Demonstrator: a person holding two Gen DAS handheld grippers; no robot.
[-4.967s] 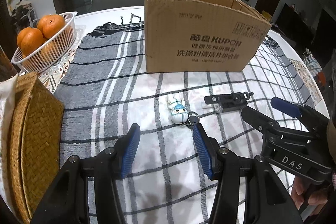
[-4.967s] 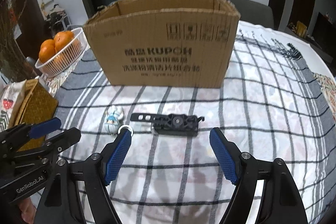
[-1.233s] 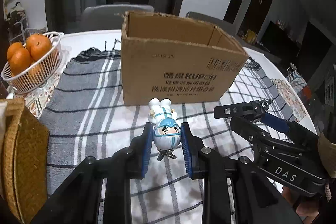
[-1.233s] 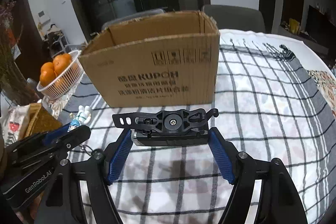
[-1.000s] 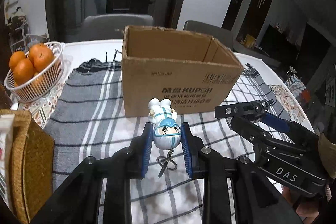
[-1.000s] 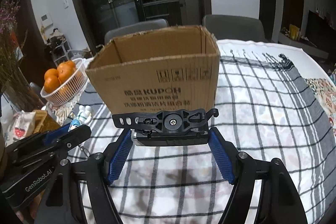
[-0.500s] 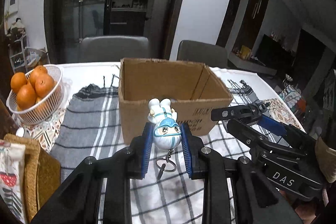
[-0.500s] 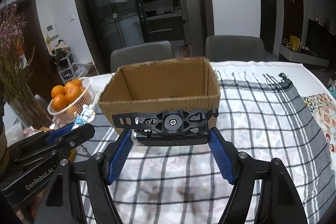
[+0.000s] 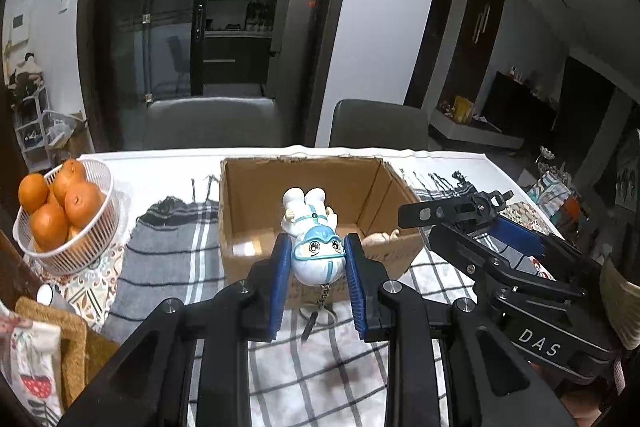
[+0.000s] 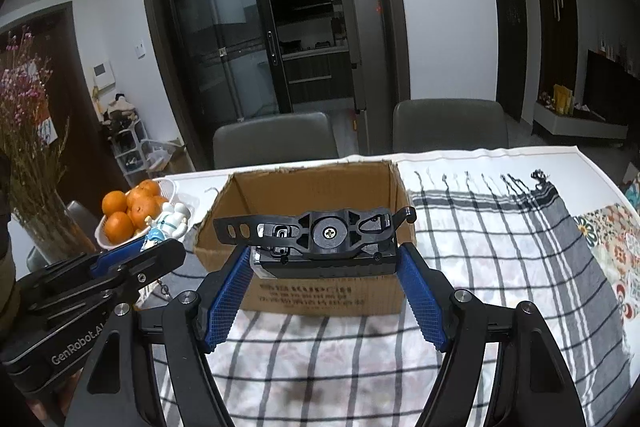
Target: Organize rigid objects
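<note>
My left gripper point(image 9: 317, 259) is shut on a white and blue astronaut keychain figure point(image 9: 314, 239), held in the air in front of the open cardboard box point(image 9: 256, 195); its key ring hangs below. My right gripper point(image 10: 324, 267) is shut on a black plastic mount bracket point(image 10: 320, 241), held in the air just before the same box point(image 10: 304, 187). In the left wrist view the right gripper point(image 9: 480, 223) and the bracket point(image 9: 452, 209) show at the right. In the right wrist view the left gripper point(image 10: 132, 255) and the figure point(image 10: 168, 223) show at the left. A pale object point(image 9: 380, 237) lies inside the box.
A white basket of oranges point(image 9: 60, 215) stands at the left on the round table with its plaid cloth point(image 10: 500, 247). A woven basket point(image 9: 60, 343) is at the near left. Two grey chairs point(image 10: 276, 143) stand behind the table. A vase of dried flowers point(image 10: 36, 155) is far left.
Both grippers have risen with their objects and now look down into the box from higher up. Five seconds ago both were open above the figure and bracket on the cloth.
</note>
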